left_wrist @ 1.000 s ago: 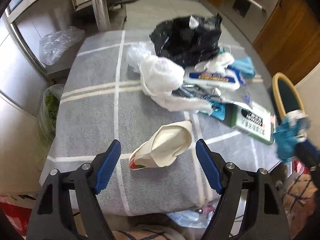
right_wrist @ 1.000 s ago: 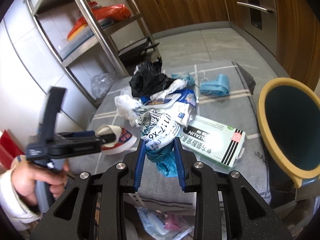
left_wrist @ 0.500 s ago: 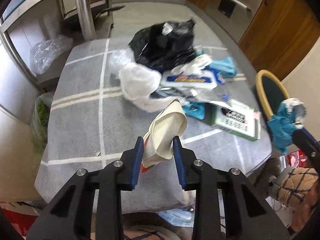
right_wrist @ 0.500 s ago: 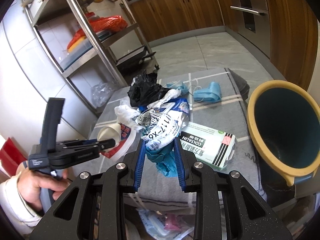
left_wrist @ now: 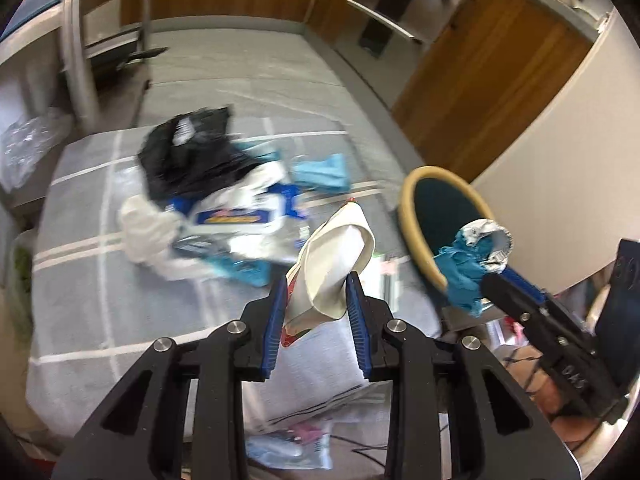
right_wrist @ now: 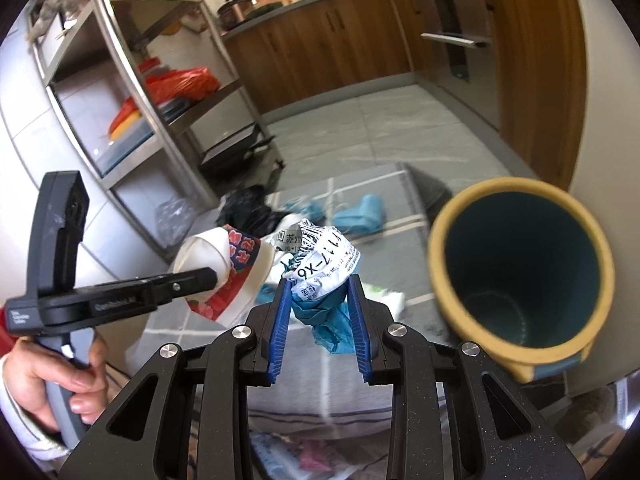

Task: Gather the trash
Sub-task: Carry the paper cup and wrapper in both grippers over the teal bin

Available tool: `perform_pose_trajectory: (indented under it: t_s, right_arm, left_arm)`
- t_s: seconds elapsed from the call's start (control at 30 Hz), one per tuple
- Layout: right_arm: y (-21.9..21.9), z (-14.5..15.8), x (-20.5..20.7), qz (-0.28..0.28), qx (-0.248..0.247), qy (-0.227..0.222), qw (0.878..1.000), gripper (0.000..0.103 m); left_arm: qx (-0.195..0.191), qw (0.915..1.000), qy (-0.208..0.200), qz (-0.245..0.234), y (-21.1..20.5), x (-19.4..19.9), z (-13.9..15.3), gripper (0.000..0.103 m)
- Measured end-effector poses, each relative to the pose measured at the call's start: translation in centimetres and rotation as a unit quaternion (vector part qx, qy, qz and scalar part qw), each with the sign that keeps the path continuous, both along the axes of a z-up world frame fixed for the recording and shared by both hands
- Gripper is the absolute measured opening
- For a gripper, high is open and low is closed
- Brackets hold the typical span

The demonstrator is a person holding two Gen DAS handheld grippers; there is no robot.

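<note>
My left gripper (left_wrist: 317,291) is shut on a crushed cream paper cup (left_wrist: 334,264) with red print, held above the grey cloth-covered table (left_wrist: 92,264). My right gripper (right_wrist: 319,295) is shut on a crumpled white printed wrapper with teal plastic (right_wrist: 320,276), lifted off the table to the left of the bin. The yellow-rimmed teal bin (right_wrist: 520,272) stands open at the table's right side. In the left wrist view the bin (left_wrist: 416,216) lies to the right, with the right gripper's wad (left_wrist: 472,264) in front of it. The cup (right_wrist: 236,264) shows left in the right wrist view.
A pile of trash stays on the table: a black bag (left_wrist: 192,156), white plastic (left_wrist: 148,228), a blue-white wipes pack (left_wrist: 240,216), blue masks (left_wrist: 324,172). A metal shelf rack (right_wrist: 132,92) stands left, wooden cabinets (right_wrist: 328,40) behind. A hand (right_wrist: 44,380) holds the left gripper.
The left gripper closed on the paper cup and lifted it off the table toward the right. The right gripper carried its wrapper wad up and closer to the bin.
</note>
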State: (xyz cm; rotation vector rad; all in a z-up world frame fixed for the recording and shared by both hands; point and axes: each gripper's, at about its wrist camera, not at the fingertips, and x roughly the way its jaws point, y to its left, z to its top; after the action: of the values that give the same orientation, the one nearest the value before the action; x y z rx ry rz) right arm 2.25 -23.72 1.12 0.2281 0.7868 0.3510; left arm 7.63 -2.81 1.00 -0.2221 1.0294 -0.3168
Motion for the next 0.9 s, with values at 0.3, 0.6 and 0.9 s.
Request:
perform_pose_trajectory:
  t_s: [0.3,0.6,0.9]
  right_arm:
    - [-5.5,-0.4,0.0,-0.067,-0.016,-0.005,0.998,0.03]
    - [-10.4,-1.3,0.2,-0.133,-0.015,0.005,0.991,0.03]
    - [-12.6,-3.5,1.6,-0.165,-0.01,0.037,0.986,0.031]
  left_arm:
    - [-0.037,0.9972,0.002,-0.065,-5.8,2.4,0.4,0.029]
    - [-0.049,0.9911,0.016,-0.123,-12.2,6.1,-0.4,0.029]
    - [-0.057,0.987,0.046,-0.143,-16.9,9.1,-3.6,0.03]
